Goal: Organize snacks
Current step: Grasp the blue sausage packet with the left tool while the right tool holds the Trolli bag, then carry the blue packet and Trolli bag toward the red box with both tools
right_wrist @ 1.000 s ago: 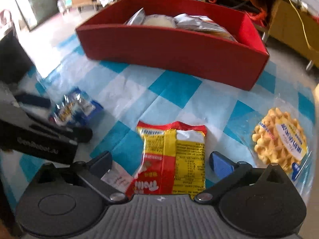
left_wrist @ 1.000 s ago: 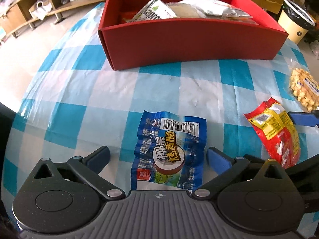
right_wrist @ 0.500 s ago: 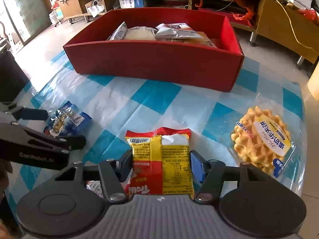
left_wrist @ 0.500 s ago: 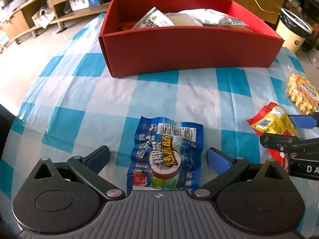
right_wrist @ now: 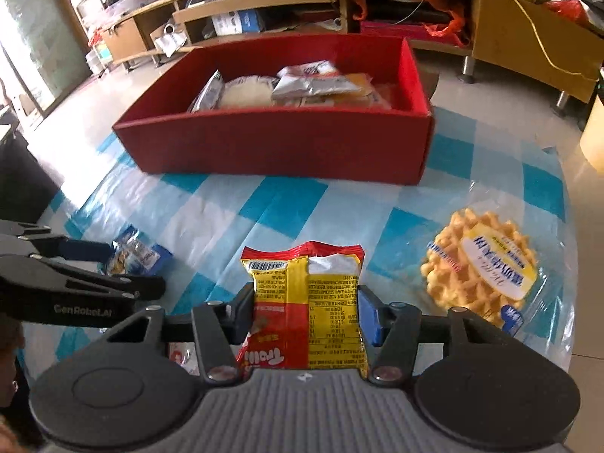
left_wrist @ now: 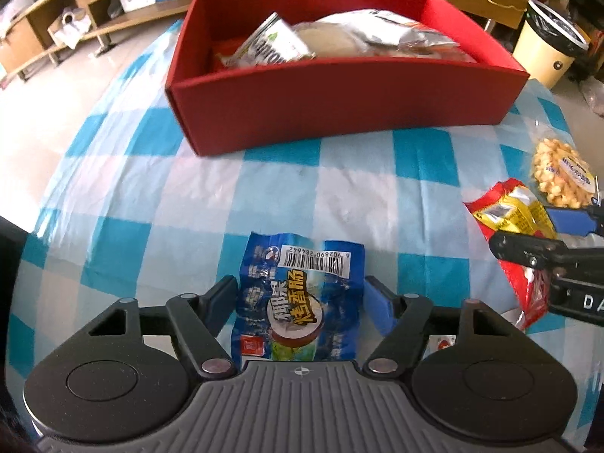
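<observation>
Step in hand — twin pickup: your left gripper is closing on the blue sausage packet lying between its jaws on the checked cloth, pads at its edges; your right gripper is closing too, already pinching the red-and-yellow snack bag. Next, I judge — firm both grips, lift, and carry forward to the red box ahead of both; the waffle pack waits right of your right gripper.

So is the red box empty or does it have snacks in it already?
Not empty. The red box already holds several snack packets piled inside, but they lie below its rim, so it isn't full.
</observation>
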